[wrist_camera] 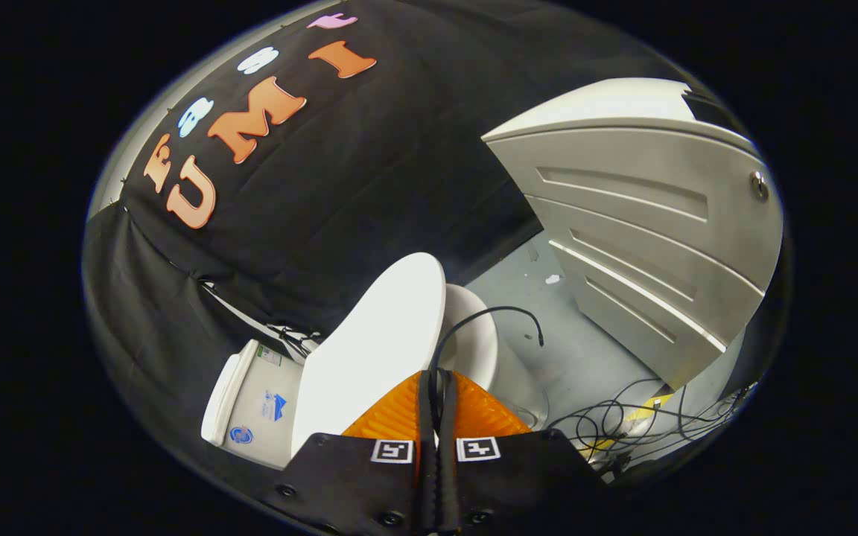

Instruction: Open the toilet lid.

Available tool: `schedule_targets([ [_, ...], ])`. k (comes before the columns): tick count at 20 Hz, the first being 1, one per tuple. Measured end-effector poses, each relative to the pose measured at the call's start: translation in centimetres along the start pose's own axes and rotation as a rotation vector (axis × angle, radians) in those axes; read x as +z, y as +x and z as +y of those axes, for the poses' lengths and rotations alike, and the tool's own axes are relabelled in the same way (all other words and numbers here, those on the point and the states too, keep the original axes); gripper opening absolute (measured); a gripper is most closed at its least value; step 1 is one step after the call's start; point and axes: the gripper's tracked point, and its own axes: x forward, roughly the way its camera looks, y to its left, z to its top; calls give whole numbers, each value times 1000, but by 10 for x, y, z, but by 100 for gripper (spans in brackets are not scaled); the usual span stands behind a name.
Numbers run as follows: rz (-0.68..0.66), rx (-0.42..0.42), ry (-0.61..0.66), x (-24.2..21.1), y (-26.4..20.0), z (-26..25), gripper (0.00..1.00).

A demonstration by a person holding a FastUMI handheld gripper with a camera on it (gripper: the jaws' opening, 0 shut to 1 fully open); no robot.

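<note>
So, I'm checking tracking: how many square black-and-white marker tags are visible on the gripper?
2. One square black-and-white marker tag sits at the base of the left orange finger, the other at the right finger's base; the hand-held gripper is shut.

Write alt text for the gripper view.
The gripper, its orange fingers pressed together with nothing between them, points at a white toilet lid just ahead, which covers the bowl. Beyond stand a white cabinet and loose cables on the floor.
</note>
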Motion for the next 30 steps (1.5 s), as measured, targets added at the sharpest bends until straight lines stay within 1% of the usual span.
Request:
schedule_targets([
  [3,-34,29,-20,14,-13,27,7],
  [5,-52,40,-97,26,-21,50,8],
  [9,-83,74,-263,43,-43,117,8],
  [11,-90,83,-312,43,-50,136,8],
  [14,-146,139,-387,51,-62,179,8],
  [15,-143,147,-414,50,-67,192,7],
  [19,-165,129,-539,47,-75,232,7],
  [23,-178,146,-593,44,-81,261,7],
  [26,-194,143,-632,39,-86,279,7],
  [30,-202,158,-658,31,-91,315,7],
])
